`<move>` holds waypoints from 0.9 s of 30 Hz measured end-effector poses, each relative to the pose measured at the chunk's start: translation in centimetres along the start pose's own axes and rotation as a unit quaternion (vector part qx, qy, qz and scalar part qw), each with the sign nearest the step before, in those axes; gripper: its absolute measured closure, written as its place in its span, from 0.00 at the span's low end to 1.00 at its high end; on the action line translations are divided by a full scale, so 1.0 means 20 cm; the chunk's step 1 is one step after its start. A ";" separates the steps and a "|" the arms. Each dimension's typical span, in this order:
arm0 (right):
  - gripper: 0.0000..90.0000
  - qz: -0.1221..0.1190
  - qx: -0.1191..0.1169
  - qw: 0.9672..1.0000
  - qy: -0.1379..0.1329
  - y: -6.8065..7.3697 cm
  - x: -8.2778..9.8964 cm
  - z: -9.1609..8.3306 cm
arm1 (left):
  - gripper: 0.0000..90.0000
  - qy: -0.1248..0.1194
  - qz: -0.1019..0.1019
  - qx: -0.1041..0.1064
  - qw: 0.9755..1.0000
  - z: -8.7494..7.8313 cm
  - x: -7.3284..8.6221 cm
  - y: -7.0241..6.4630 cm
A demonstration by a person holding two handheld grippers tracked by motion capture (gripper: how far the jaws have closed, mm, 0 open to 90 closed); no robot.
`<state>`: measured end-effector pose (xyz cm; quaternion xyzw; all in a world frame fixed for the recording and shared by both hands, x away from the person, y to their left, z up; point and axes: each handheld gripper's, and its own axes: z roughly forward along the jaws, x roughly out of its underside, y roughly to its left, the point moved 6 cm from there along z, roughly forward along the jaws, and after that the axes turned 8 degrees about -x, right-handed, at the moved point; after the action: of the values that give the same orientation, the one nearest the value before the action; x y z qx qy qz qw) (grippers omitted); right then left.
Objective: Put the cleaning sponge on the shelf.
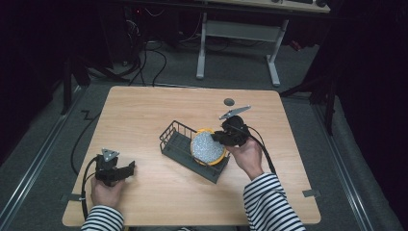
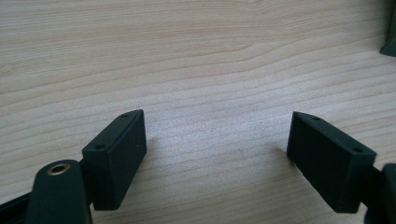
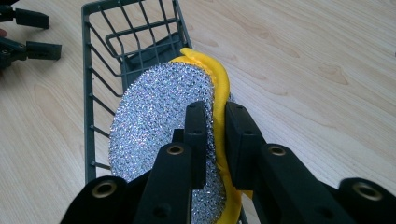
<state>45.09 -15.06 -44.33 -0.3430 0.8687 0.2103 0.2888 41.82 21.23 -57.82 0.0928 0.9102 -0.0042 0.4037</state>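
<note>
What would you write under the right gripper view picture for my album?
The right gripper pinches a round sponge, sparkly silver in front and yellow behind, over a grey wire basket on a wooden table.

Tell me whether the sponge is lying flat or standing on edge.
On edge: the sponge stands upright in the rack, right gripper shut on its rim.

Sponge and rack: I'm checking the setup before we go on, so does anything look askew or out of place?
The round silver-and-yellow sponge stands on edge, half over the wire rack's rim, pinched in the right gripper. The rack lies skewed to the table edges. No damage or spill.
</note>
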 end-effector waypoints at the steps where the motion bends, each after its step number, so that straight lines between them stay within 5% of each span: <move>1: 0.89 0.001 -0.001 1.000 0.001 0.00 0.00 0.00 | 0.22 0.000 -0.001 0.001 1.000 0.00 0.00 0.00; 20: 0.84 0.002 -0.014 1.000 0.006 0.03 0.04 0.02 | 0.23 0.000 0.000 -0.001 1.000 0.00 0.00 0.00; 27: 0.57 0.024 -0.013 0.999 -0.025 0.01 0.03 -0.03 | 0.23 0.000 0.000 -0.001 1.000 0.00 0.00 0.00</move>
<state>44.42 -15.51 -44.28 -0.3206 0.8664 0.2367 0.3008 41.82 21.23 -57.82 0.0925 0.9102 -0.0030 0.4038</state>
